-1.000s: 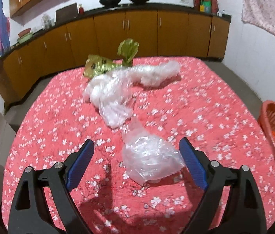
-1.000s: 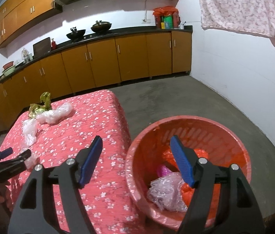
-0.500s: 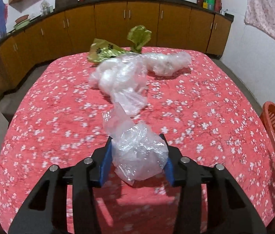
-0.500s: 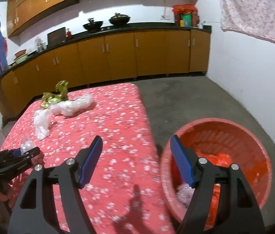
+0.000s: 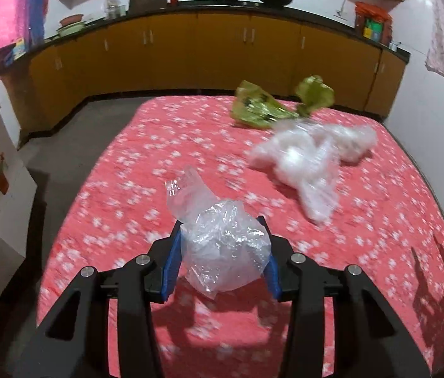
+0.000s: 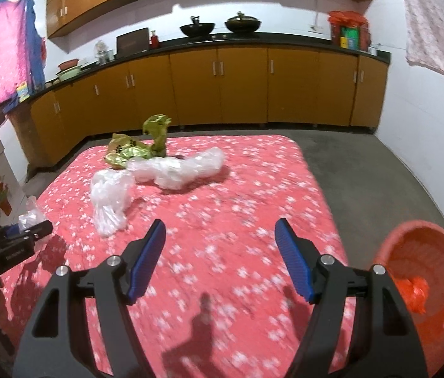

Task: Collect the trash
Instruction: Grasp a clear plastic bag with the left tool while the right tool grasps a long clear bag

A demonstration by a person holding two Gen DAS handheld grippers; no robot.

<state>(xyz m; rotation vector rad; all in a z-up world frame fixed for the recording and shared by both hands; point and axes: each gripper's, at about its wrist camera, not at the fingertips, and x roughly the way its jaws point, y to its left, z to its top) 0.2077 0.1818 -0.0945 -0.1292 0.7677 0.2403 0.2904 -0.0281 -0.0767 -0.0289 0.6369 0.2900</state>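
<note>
Left gripper (image 5: pixel 222 261) pinches crumpled clear plastic bag (image 5: pixel 222 252), lower centre; right gripper (image 6: pixel 219 255) spread, empty. Carry step, I judge. Next: across to orange basket (image 6: pixel 411 242), lower right.

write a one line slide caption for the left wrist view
Left gripper pinches a crumpled clear plastic bag above the red floral cloth; more bags wait beyond.

The crumpled bag (image 5: pixel 222 249) is thin clear plastic, glossy and creased; the heap of bags (image 5: pixel 310 157) toward the bed's far right corner looks like cloudier film; the green wrapper (image 5: pixel 263 110) at the far edge shines like foil. The bedspread (image 6: pixel 253 189) is matt floral cloth; the basket (image 6: pixel 427 283) is ribbed orange plastic; the pads (image 6: pixel 146 258) are ridged and blue.
</note>
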